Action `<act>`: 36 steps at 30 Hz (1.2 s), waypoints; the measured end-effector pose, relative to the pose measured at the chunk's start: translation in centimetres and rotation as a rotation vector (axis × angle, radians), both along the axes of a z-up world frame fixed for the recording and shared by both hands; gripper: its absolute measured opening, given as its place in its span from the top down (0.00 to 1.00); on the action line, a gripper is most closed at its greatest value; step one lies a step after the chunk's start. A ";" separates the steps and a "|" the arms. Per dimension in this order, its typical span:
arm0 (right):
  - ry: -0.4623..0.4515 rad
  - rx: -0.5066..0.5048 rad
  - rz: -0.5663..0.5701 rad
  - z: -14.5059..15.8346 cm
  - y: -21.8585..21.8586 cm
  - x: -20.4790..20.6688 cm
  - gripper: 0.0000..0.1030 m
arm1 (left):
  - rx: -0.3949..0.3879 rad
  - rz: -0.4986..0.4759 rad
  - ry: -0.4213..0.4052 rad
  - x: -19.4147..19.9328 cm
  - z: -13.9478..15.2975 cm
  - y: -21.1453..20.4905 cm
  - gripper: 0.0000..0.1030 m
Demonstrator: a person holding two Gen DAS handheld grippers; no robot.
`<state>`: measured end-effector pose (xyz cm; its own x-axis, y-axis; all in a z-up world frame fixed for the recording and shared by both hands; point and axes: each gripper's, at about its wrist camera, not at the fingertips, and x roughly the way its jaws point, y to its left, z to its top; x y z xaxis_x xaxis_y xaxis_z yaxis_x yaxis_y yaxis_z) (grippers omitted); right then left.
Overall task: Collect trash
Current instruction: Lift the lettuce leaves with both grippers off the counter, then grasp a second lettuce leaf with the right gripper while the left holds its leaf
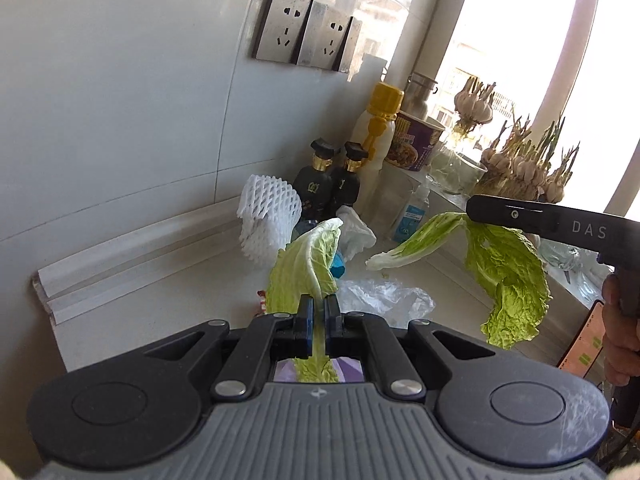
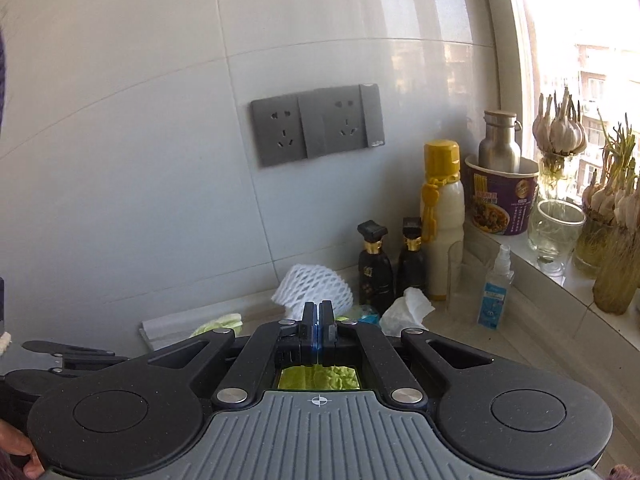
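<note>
My left gripper [image 1: 319, 300] is shut on a pale green cabbage leaf [image 1: 304, 264]; the leaf stands up above the fingertips and runs down between the jaws. At the right of the left wrist view, my right gripper [image 1: 472, 210] is raised above the counter and shut on a second cabbage leaf [image 1: 508, 276], which droops on both sides of its tip. In the right wrist view the right gripper [image 2: 319, 306] has its jaws together, and the green leaf [image 2: 320, 378] shows below them. The left gripper [image 2: 40, 347] lies at the lower left there.
On the counter [image 1: 180, 280] lie a white foam net [image 1: 268, 216], a crumpled tissue [image 1: 356, 232] and a clear plastic bag [image 1: 384, 296]. Two dark bottles [image 1: 316, 184], a yellow-capped bottle [image 1: 378, 136], a noodle cup [image 1: 416, 140] and a spray bottle [image 1: 412, 216] stand in the corner. Garlic [image 1: 520, 164] lines the sill.
</note>
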<state>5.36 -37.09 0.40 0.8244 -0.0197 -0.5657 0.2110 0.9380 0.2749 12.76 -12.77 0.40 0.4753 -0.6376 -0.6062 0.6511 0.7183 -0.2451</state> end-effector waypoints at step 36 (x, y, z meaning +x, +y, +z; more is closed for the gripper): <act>0.401 0.010 0.098 -12.9 11.9 -2.1 0.54 | 0.077 0.229 0.206 -5.8 -4.8 14.4 0.96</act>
